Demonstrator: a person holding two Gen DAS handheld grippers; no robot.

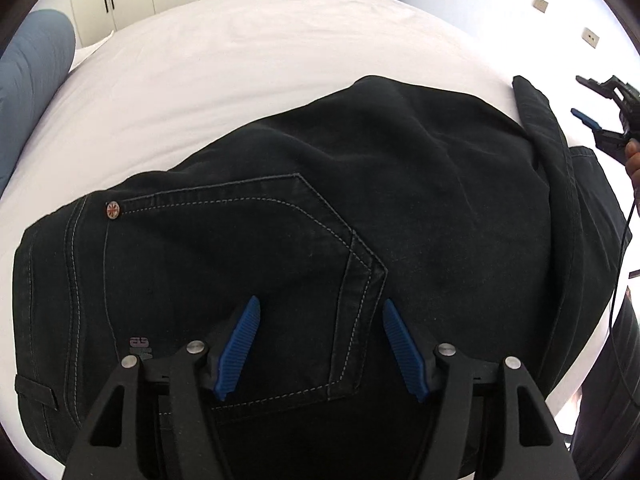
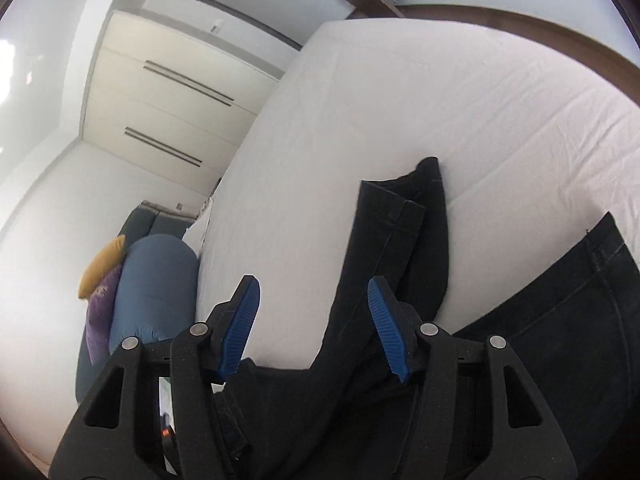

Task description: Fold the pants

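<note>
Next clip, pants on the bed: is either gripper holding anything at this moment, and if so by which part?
Nothing is held. The left gripper hangs open over the back pocket of the black pants; the right gripper is open too, with no cloth pinched.

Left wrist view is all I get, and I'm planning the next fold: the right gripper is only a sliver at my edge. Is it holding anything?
Observer: No. In the right wrist view the right gripper has its jaws apart with nothing pinched between them.
Operator: What lies ahead of it?
Observer: A narrow leg of the pants, running away across the white bed and ending in a hem.
Operator: Is the other leg folded over too?
Observer: Its hem lies flat on the sheet, apart from the first.
Operator: Anything beside the bed?
Observer: Blue, purple and yellow cushions at the bed's side.
</note>
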